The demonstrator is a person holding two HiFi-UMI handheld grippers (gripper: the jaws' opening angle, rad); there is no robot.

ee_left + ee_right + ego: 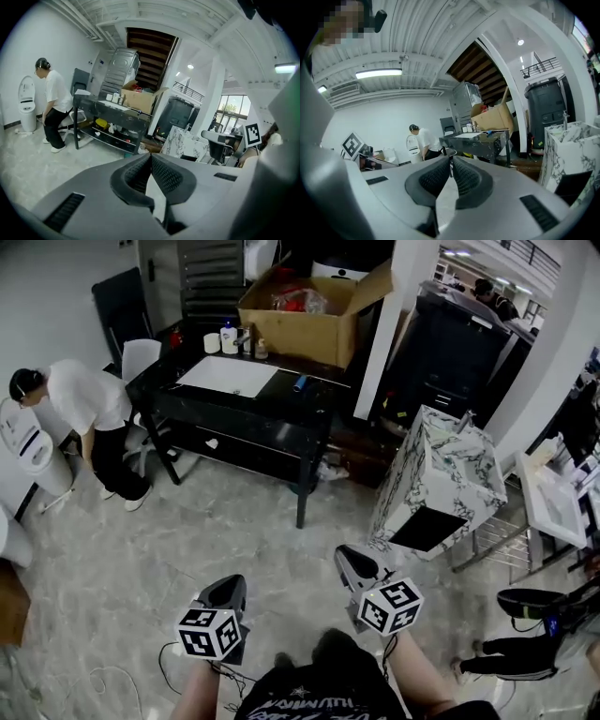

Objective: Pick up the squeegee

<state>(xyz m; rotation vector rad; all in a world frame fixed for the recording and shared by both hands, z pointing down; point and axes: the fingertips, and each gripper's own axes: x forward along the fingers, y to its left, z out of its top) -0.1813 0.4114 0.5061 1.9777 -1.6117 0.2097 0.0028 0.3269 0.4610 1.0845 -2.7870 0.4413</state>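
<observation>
The squeegee [300,383] is a small blue-handled tool lying near the right front edge of the black table [281,423], far from both grippers. In the right gripper view the squeegee [490,132] shows as a blue handle on the tabletop. My left gripper [225,594] is low at the left, over the grey floor, with its jaws together and nothing between them. My right gripper [356,566] is beside it, also shut and empty. In their own views the left gripper [150,157] and the right gripper [451,159] both point toward the table.
On the table are a white board [228,376], bottles [230,337] and a cardboard box [309,315]. A person in a white shirt [84,399] bends beside a toilet [33,451] at the left. A marble-patterned cabinet [441,474] stands at the right, and a cable [112,676] lies on the floor.
</observation>
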